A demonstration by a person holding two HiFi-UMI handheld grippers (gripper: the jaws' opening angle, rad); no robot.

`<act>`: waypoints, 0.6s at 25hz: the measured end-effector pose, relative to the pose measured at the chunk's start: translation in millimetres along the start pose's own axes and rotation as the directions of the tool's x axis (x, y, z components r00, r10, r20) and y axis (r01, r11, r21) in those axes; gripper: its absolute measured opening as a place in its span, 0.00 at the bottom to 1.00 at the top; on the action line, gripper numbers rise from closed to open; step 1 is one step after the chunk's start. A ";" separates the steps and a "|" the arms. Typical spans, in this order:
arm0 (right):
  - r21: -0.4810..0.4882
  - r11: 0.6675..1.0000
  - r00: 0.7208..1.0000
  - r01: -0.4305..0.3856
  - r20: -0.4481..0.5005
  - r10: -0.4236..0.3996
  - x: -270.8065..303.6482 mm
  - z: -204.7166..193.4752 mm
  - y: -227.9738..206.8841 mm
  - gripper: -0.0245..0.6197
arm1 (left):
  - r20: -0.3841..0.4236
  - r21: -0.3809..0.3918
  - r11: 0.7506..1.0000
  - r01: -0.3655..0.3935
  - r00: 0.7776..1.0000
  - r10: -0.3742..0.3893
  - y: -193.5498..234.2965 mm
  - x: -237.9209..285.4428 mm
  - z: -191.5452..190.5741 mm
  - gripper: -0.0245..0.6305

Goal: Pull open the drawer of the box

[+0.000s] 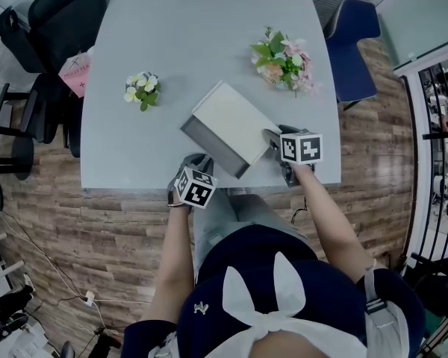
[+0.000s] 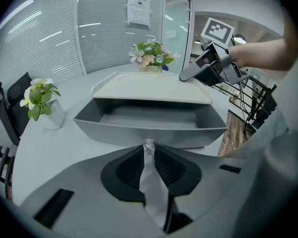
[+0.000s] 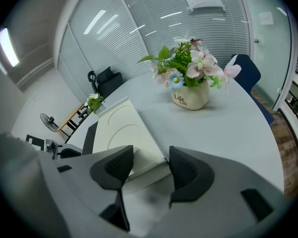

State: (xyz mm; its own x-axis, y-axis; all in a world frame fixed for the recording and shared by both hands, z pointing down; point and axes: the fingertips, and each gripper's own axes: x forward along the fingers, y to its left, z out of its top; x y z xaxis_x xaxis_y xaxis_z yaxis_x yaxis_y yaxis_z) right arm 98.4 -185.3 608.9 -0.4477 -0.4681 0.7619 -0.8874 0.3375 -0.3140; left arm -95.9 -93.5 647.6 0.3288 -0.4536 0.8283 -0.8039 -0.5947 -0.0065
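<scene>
Near table edge (image 1: 134, 186), left tongs (image 2: 148, 150) seemingly grip drawer (image 2: 114, 130).

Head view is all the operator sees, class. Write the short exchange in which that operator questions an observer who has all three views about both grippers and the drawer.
Operator: What is the left gripper holding?
Observer: Its jaws pinch the small clear knob on the drawer front.
Operator: And the right gripper?
Observer: The corner of the box sits between its wide-apart jaws; I cannot tell whether the pads press.
</scene>
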 end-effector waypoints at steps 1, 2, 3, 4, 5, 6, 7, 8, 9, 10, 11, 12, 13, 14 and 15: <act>0.000 1.000 1.000 -0.001 0.000 0.001 -0.1 0.0 0.0 0.39 | 0.003 -0.004 1.000 0.000 1.000 0.000 -0.1 -0.1 0.0 0.16; -0.001 1.000 1.000 -0.002 0.000 0.002 -0.3 -0.1 -0.1 0.40 | 0.005 -0.009 1.000 0.002 1.000 -0.002 -0.3 -0.1 0.1 0.16; -0.001 1.000 1.000 -0.003 0.000 0.003 -0.5 -0.2 -0.3 0.40 | 0.007 -0.013 1.000 0.004 1.000 -0.004 -0.7 -0.2 0.2 0.16; 0.000 1.000 1.000 -0.004 0.000 0.004 -0.8 -0.2 -0.4 0.40 | 0.009 -0.014 1.000 0.006 1.000 -0.006 -1.0 -0.2 0.3 0.16; 0.001 1.000 1.000 -0.005 0.000 0.005 -0.8 -0.3 -0.4 0.40 | 0.010 -0.012 1.000 0.007 1.000 -0.007 -1.2 -0.3 0.1 0.16; 0.003 1.000 1.000 -0.007 0.000 0.007 -0.6 -0.6 -0.4 0.40 | 0.010 -0.008 1.000 0.008 1.000 -0.008 -1.3 -0.3 -0.6 0.16; 0.007 1.000 1.000 -0.009 -0.001 0.009 -0.1 -1.0 -0.5 0.40 | 0.009 -0.005 1.000 0.010 1.000 -0.010 -1.1 -0.5 -2.0 0.16; 0.010 1.000 1.000 -0.012 0.000 0.012 0.5 -1.2 -0.6 0.40 | 0.008 -0.003 1.000 0.014 1.000 -0.014 -0.8 -1.0 -3.8 0.16; 0.012 1.000 1.000 -0.015 0.000 0.015 0.9 -1.1 -0.8 0.40 | 0.010 -0.003 1.000 0.018 1.000 -0.018 -0.5 -1.8 -5.5 0.16; 0.014 1.000 1.000 -0.017 0.001 0.017 1.0 -0.9 -1.3 0.40 | 0.013 -0.004 1.000 0.021 1.000 -0.021 -0.5 -2.6 -6.6 0.16; 0.014 1.000 1.000 -0.019 0.002 0.019 0.9 -0.8 -1.8 0.40 | 0.015 -0.002 1.000 0.022 1.000 -0.022 -0.7 -3.1 -7.4 0.16; 0.014 1.000 1.000 -0.020 0.003 0.020 0.9 -0.7 -2.2 0.40 | 0.014 0.002 1.000 0.022 1.000 -0.022 -0.7 -3.3 -8.1 0.16; 0.015 1.000 1.000 -0.021 0.003 0.021 1.0 -0.6 -2.2 0.40 | 0.011 0.006 1.000 0.022 1.000 -0.022 -0.6 -3.5 -8.6 0.16; 0.016 1.000 1.000 -0.023 0.002 0.023 1.2 -0.5 -2.1 0.40 | 0.008 0.008 1.000 0.022 1.000 -0.022 -0.4 -3.7 -9.1 0.16; 0.017 1.000 1.000 -0.024 0.001 0.024 1.1 -0.4 -2.2 0.40 | 0.008 0.007 1.000 0.023 1.000 -0.023 -0.5 -4.1 -9.4 0.16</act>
State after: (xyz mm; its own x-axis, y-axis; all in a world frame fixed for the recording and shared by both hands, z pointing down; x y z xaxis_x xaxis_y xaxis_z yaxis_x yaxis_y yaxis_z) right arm 99.9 -186.3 610.6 -0.4689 -0.4607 0.7536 -0.8781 0.3351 -0.3415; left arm -101.5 -85.1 649.5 0.3513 -0.4445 0.8240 -0.7927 -0.6095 0.0092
